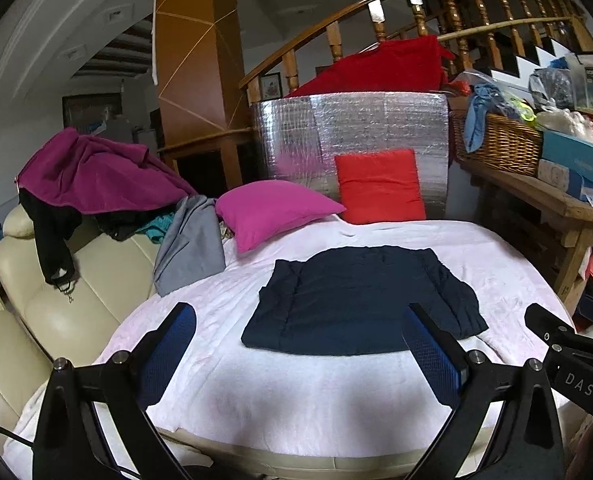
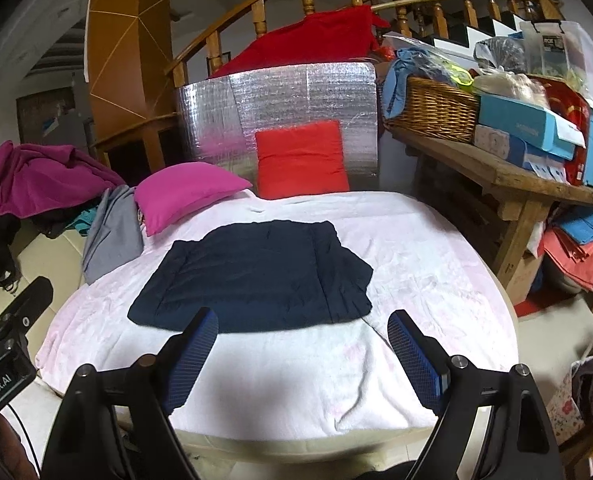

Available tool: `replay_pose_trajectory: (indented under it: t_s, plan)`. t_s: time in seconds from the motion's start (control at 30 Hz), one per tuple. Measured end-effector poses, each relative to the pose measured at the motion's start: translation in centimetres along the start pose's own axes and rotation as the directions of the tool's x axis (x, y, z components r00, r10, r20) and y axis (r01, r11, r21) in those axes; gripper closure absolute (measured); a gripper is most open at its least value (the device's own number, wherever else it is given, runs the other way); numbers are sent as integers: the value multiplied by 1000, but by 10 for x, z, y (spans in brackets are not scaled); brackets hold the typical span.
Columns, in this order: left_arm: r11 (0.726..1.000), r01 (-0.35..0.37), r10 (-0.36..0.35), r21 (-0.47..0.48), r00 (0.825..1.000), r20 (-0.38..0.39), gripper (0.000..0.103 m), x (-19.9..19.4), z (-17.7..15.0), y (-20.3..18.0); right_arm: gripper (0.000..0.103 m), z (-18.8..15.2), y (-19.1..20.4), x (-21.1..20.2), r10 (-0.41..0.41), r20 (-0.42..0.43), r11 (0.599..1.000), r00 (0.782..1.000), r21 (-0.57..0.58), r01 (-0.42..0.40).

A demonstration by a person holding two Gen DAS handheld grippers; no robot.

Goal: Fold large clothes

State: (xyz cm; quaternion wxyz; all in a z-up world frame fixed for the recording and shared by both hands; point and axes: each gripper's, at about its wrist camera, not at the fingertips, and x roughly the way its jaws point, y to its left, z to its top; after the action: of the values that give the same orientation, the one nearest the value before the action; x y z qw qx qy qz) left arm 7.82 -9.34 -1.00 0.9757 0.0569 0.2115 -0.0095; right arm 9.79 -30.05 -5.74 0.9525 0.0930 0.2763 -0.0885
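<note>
Navy garment (image 1: 360, 300), partly folded, lies flat in the middle of a pale pink blanket (image 1: 296, 400). We hold the left tongs (image 1: 300, 352) and right tongs (image 2: 302, 356) above the blanket's near edge, both spread wide and empty. Behind the garment sit a magenta pillow (image 1: 272, 212) and a red cushion (image 1: 380, 184).

Pink pillow (image 1: 274, 212) — red cushion (image 1: 380, 186)

Lower claw bodies and holding hands beyond both views' bottom edges.
</note>
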Motion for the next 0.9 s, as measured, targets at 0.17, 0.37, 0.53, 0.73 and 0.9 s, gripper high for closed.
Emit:
replay_pose_trajectory:
  t_s: [0.17, 0.37, 0.53, 0.73, 0.9]
  plan:
    - [1000, -8, 8, 10, 1000, -14, 1, 11, -2, 7, 14, 1, 9, 13, 2, -17, 1000, 1000, -7, -2]
    - [1000, 21, -21, -5, 1000, -18, 1, 15, -3, 21, 14, -2, 25, 15, -21, -28, 1000, 999, -22, 20]
    - [999, 41, -41, -16, 999, -2, 1, 10, 1, 37, 14, 3, 37, 6, -40, -10, 999, 999, -32, 40]
    - [999, 34, -33, -28, 999, 23, 1, -1, 4, 58, 14, 10, 55, -11, -49, 28, 998, 998, -48, 50]
    - [998, 35, -33, -52, 999, 39, 1, -10, 6, 74, 14, 15, 69, -24, -40, 51, 997, 998, -57, 43]
